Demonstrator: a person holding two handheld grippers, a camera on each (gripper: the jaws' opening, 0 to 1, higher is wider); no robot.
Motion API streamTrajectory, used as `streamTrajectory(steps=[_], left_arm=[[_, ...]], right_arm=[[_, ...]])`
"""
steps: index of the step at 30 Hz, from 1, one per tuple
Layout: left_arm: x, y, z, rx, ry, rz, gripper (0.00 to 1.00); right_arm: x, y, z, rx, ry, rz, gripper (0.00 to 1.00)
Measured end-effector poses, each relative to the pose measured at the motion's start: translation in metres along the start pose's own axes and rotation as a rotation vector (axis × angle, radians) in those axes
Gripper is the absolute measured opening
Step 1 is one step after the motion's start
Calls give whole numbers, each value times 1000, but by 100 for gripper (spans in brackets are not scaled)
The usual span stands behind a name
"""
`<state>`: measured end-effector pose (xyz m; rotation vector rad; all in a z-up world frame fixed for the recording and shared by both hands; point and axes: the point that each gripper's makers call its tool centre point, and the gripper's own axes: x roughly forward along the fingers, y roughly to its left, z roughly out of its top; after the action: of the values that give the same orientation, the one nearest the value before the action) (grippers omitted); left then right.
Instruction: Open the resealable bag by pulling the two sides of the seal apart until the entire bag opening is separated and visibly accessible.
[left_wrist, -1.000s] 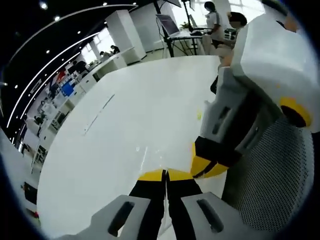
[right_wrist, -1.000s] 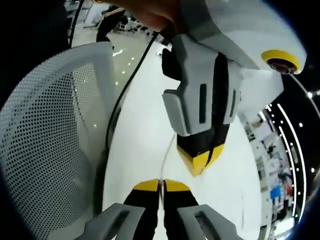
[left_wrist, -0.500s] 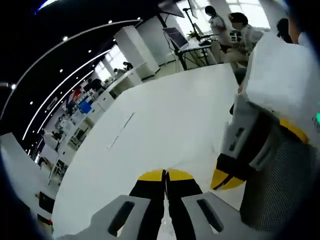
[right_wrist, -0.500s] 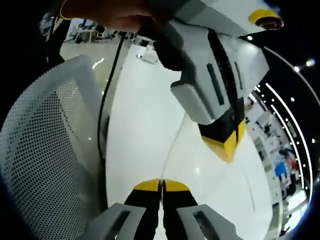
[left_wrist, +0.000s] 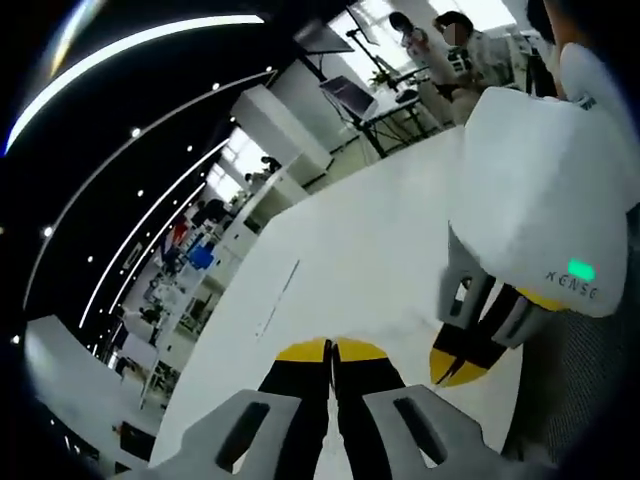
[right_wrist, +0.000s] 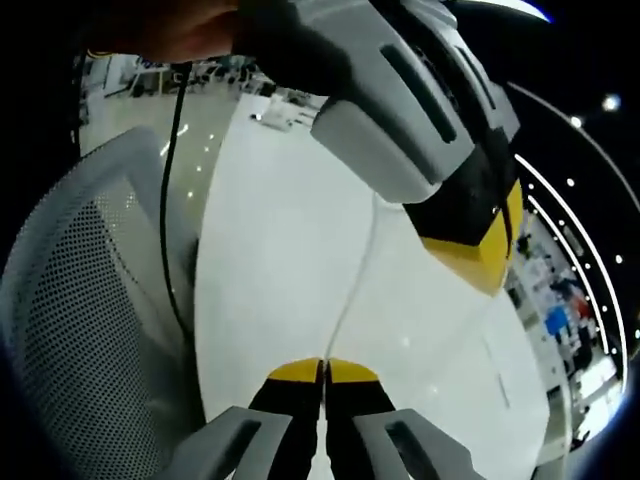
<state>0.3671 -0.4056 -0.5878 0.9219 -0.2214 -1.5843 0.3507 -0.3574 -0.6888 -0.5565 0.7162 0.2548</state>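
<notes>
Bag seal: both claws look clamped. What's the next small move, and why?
Probably pull the claws gently apart. The left claw and right claw both look shut on the clear bag, whose edge shows as one thin line, so the opening seems unspread.

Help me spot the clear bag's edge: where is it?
In the right gripper view, the bag's edge runs from the right gripper up to the left gripper, above the white table.

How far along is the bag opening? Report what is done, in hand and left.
Done: the left gripper and right gripper each have their jaws shut on the clear resealable bag, above the white table. In hand: a thin taut edge of film runs between them, set for pulling apart. Left: no open gap is visible, so the opening looks unfinished.
</notes>
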Motion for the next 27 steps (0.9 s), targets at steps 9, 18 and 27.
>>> streamTrajectory(steps=[9,18,27], left_arm=[[4,-12,-14,-2,37,-50,0],[7,-52,-39,-16,86,-165,0],[10,-77,-58,-28,140,-236,0]], right_arm=[[-5,5,1,65,-62,-4,0],[-15,10,-9,169,-78,13,3],[-39,30,-21,278,-71,41,6]])
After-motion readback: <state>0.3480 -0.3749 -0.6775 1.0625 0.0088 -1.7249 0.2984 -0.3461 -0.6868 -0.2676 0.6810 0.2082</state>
